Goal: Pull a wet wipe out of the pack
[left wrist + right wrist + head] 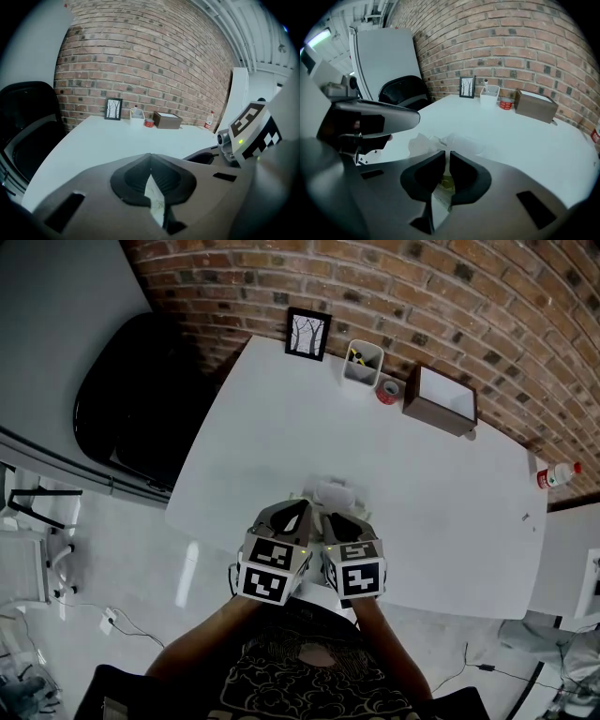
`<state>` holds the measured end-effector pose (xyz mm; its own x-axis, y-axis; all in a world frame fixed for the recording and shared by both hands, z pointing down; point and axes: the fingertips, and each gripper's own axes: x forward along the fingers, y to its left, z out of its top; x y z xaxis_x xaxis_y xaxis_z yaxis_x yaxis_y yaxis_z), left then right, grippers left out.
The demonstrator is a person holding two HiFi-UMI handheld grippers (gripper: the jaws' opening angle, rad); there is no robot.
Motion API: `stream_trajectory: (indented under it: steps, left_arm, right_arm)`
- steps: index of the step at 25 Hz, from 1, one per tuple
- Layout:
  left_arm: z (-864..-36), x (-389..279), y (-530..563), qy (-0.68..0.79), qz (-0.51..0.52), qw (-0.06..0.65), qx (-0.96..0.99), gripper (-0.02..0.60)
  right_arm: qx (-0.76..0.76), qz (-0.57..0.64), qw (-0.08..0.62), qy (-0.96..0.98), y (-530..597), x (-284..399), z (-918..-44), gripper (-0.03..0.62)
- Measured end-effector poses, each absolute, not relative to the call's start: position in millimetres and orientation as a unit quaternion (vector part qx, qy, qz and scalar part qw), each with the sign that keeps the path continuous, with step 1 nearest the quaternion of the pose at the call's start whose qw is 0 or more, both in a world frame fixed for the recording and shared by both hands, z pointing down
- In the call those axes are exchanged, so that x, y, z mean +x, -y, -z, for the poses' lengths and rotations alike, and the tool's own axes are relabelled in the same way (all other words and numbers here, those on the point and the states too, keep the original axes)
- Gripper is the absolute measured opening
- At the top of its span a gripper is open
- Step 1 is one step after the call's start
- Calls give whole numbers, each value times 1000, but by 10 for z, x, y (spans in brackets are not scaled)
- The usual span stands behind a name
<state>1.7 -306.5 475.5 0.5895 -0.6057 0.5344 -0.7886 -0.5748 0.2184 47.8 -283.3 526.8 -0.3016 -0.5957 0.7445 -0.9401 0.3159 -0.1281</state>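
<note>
- While both grippers sit side by side at the near edge of the worktop (281,427), the pack (334,493) lies right at their tips.
- The left gripper (150,161) has its fingers pressed together on a thin pale sheet (156,199); I cannot tell whether it is wipe or pack.
- The right gripper (447,161) has its fingers pinched nearly closed on a yellowish printed edge (446,182).
- The grip seems set, with the pull still to come. It probably needs one gripper to anchor the pack while the other draws away steadily.

table (281,427): white, set against brick wall (450,296) | picture frame (307,334): stood at far edge | white container (363,364): placed just right of frame | red tape roll (388,390): laid between container and brown box (441,399) | bottle (559,474): red-capped, seen at far right | black chair (131,399): parked left of table
</note>
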Motion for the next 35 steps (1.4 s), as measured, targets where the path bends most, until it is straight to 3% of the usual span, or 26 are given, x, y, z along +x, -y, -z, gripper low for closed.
stream_trajectory:
  steps: [5,35]
  left_arm:
    - [-4746,47,3055,402,-205,223,864,12]
    - [-4585,159,2786,407,-196,213,866,12]
  right_arm:
    - [509,-283,301,755,2835,494,-5272,18]
    - [518,-257,219,786,2757,535,-4771,15]
